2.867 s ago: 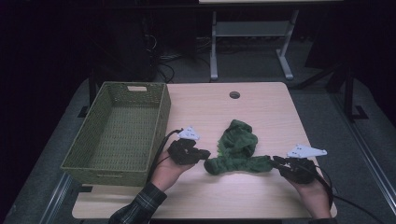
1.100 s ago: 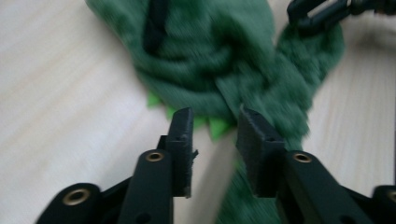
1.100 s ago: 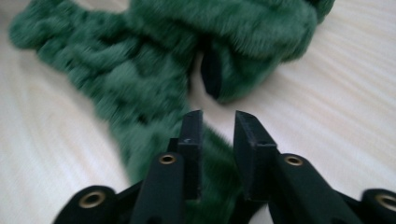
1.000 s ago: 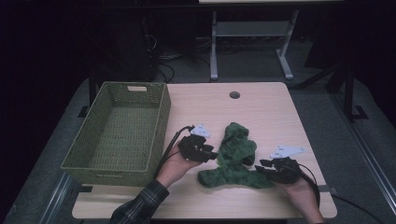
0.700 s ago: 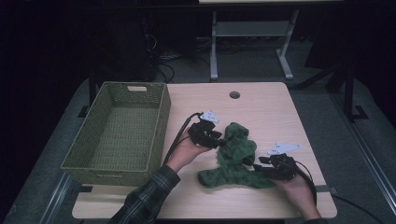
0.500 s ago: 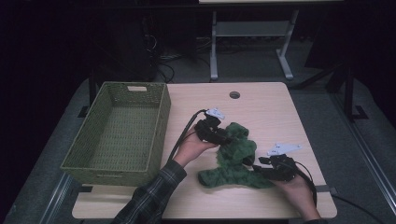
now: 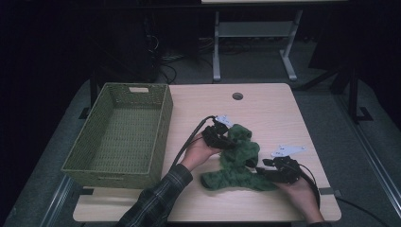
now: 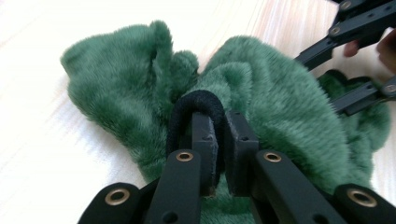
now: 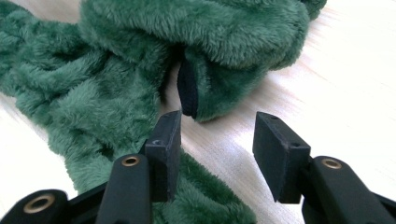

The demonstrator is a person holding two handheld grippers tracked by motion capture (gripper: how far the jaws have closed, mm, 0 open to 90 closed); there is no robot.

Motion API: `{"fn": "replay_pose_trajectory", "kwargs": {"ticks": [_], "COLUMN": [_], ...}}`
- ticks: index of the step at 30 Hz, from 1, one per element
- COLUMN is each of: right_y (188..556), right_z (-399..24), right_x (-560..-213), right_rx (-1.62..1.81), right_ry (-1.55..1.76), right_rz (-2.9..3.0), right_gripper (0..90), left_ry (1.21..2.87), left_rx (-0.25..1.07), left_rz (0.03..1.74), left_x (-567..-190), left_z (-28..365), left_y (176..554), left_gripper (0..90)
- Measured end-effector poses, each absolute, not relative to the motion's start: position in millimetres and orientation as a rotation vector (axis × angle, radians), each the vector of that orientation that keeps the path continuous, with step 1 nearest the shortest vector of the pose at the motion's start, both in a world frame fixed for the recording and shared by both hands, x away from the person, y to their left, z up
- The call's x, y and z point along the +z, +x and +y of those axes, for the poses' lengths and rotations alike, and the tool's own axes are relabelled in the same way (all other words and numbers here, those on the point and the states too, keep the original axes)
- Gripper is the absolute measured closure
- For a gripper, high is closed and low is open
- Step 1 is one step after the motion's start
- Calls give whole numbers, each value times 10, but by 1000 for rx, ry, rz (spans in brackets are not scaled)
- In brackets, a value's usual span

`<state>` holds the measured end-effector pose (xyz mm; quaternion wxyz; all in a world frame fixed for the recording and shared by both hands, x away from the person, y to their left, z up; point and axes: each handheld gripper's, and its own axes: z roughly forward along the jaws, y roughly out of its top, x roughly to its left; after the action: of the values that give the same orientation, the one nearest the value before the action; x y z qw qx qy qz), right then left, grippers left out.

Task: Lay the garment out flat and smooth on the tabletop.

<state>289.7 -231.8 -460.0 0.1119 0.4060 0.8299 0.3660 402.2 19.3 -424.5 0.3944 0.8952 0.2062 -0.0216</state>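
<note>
1. A green fuzzy garment (image 7: 236,161) lies crumpled on the counter (image 7: 265,109), to the right of the woven basket (image 7: 118,135).
2. The left gripper (image 7: 226,140) sits at the garment's upper left edge; its fingers (image 8: 205,140) have just been closing and now pinch a black trim band (image 8: 198,100) of the garment.
3. The right gripper (image 7: 265,171) lies at the garment's lower right end; its fingers (image 9: 163,144) have just been opening and stand apart, gripping nothing, with bare counter between them.
4. A black hem (image 9: 187,91) of the garment hangs just beyond the right gripper's fingers.
</note>
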Motion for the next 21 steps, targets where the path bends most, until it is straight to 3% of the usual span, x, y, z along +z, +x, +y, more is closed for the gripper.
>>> {"fn": "replay_pose_trajectory", "kwargs": {"ticks": [15,18,21], "right_y": [3099,3122,3146], "right_z": [-2181,-2149,-2178], "right_x": [-4668,-4684,-4690], "right_rx": [1075,1059,1070], "right_ry": [1212,1210,1216], "right_rz": [2467,2475,2464], "right_gripper": [502,539,630], "left_ry": [2191,2179,2171], "left_rx": [-19,-23,-21], "left_rz": [495,492,485], "left_x": [-3947,-3916,-3881], "left_z": [312,321,336], "left_y": [3899,3883,3872], "left_gripper": [839,839,840]}}
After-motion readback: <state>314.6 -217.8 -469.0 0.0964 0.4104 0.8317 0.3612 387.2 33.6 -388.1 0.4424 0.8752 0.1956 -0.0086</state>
